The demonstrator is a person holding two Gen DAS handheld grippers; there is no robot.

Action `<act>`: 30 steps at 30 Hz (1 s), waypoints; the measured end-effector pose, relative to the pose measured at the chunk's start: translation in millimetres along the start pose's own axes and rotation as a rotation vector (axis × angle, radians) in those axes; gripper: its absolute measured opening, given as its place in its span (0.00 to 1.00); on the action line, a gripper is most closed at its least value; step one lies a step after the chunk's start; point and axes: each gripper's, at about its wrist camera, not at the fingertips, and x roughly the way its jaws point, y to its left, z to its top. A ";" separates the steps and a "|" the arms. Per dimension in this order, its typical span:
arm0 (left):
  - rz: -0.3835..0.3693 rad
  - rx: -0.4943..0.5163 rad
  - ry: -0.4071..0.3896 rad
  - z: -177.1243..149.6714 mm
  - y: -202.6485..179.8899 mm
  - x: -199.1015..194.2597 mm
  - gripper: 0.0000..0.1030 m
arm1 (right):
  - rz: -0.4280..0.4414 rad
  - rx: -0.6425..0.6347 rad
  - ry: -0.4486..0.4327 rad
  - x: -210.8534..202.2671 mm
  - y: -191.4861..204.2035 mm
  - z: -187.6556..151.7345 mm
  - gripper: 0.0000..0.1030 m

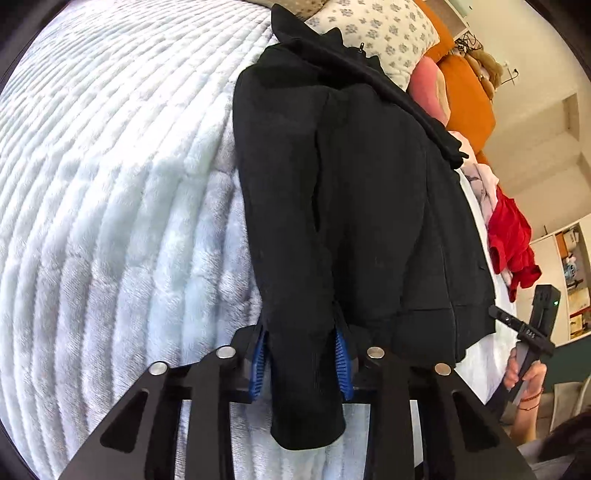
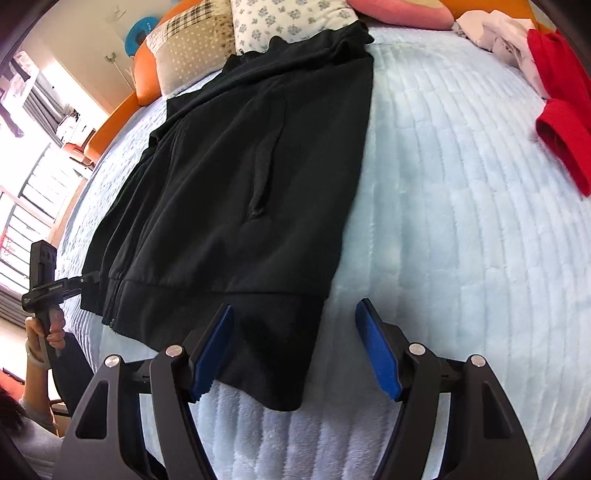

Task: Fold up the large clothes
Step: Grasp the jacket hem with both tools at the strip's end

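Observation:
A black zip jacket point(image 1: 369, 206) lies flat on the white quilted bed point(image 1: 110, 184), collar toward the pillows. My left gripper point(image 1: 301, 354) is shut on the jacket's sleeve cuff, which hangs down between the blue pads point(image 1: 258, 358). In the right wrist view the jacket point(image 2: 240, 166) lies ahead and to the left. My right gripper point(image 2: 295, 354) is open, its left pad point(image 2: 212, 354) over the jacket's hem corner, its right pad over the bare bed point(image 2: 461, 221). The left gripper also shows in the right wrist view point(image 2: 79, 282) at the jacket's left hem.
A red garment point(image 2: 561, 107) and a pale garment point(image 2: 495, 29) lie at the bed's far right. Patterned pillows point(image 2: 288, 18) and a pink cushion point(image 2: 399, 11) line the orange headboard point(image 2: 114, 118). The right gripper shows in the left wrist view point(image 1: 532, 325).

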 end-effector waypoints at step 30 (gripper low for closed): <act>0.202 0.134 -0.008 -2.8 -27.9 7.1 0.30 | 0.030 -0.069 0.001 15.7 24.6 10.8 0.33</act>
